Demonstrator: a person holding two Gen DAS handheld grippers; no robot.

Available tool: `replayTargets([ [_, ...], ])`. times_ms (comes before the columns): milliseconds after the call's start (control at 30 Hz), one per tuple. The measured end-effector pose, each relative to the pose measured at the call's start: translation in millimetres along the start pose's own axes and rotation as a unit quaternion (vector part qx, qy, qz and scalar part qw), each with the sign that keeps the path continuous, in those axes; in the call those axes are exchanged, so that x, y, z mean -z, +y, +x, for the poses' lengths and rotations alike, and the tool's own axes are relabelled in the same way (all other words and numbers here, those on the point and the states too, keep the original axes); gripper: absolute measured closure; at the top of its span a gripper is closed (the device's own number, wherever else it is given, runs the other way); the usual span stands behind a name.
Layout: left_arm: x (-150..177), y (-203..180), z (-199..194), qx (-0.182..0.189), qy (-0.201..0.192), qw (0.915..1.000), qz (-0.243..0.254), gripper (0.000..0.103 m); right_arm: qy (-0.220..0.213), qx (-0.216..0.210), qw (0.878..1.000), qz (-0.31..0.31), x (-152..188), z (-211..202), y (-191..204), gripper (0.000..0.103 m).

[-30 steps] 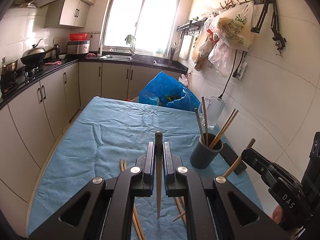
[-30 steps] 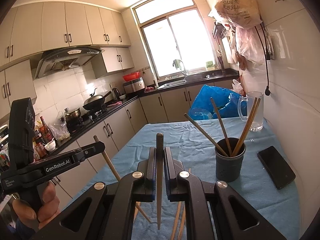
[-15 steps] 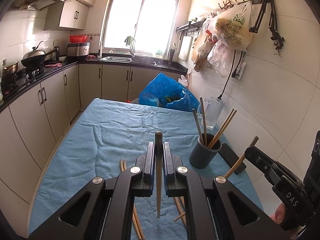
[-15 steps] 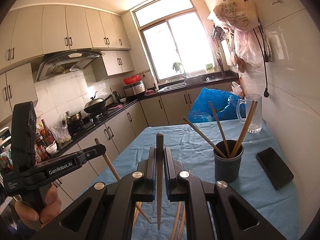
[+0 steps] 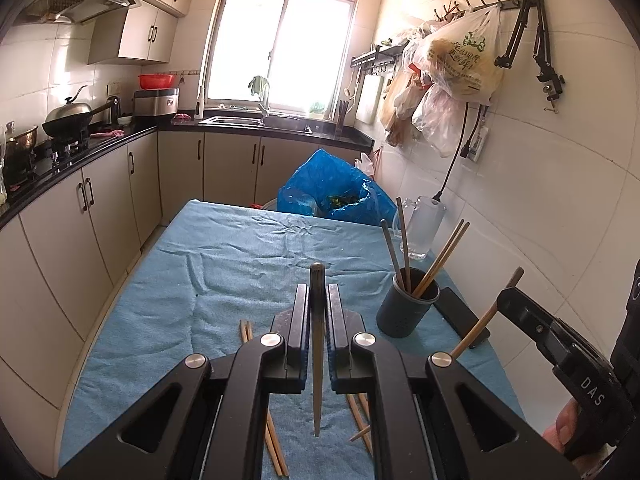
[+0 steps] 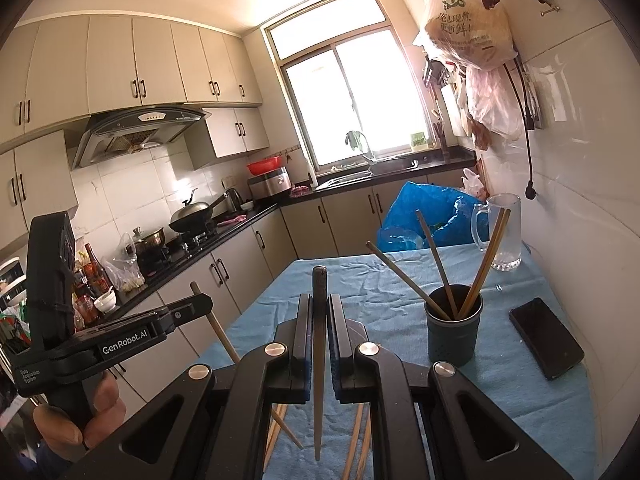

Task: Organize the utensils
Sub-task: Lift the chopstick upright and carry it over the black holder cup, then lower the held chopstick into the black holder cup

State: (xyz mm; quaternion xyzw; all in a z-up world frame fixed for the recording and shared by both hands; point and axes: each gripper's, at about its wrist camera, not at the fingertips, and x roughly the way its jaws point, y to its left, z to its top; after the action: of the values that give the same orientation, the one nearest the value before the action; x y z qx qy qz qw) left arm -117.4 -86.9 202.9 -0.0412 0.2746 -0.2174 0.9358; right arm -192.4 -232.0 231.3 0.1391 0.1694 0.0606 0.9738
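Left wrist view: left gripper clamped on chopstick.
Right gripper: pinching another.
Tip: tilt tips down into holder, then release.

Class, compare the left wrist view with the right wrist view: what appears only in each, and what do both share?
Only the left wrist view shows the sink and the right tongs from outside. Only the right wrist view shows the row of bottles and the left tongs from outside. Both show the dark cup holding chopsticks, the phone, the glass mug and the blue cloth.
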Motion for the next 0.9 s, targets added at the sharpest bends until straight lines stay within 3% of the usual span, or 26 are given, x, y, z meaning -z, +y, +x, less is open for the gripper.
replayTargets([
  [467, -18.8, -9.7, -7.5, 0.019, 0.0, 0.9998, 0.005, 0.096, -0.03, 0.022, 0.999, 0.04, -21.3, -27.9, -34.7, 0.095],
  [900, -68.1, -53.7, 11.3, 0.067, 0.001, 0.9973, 0.03, 0.096, -0.073, 0.064, 0.994, 0.049, -64.2, -48.7, -72.4, 0.095],
])
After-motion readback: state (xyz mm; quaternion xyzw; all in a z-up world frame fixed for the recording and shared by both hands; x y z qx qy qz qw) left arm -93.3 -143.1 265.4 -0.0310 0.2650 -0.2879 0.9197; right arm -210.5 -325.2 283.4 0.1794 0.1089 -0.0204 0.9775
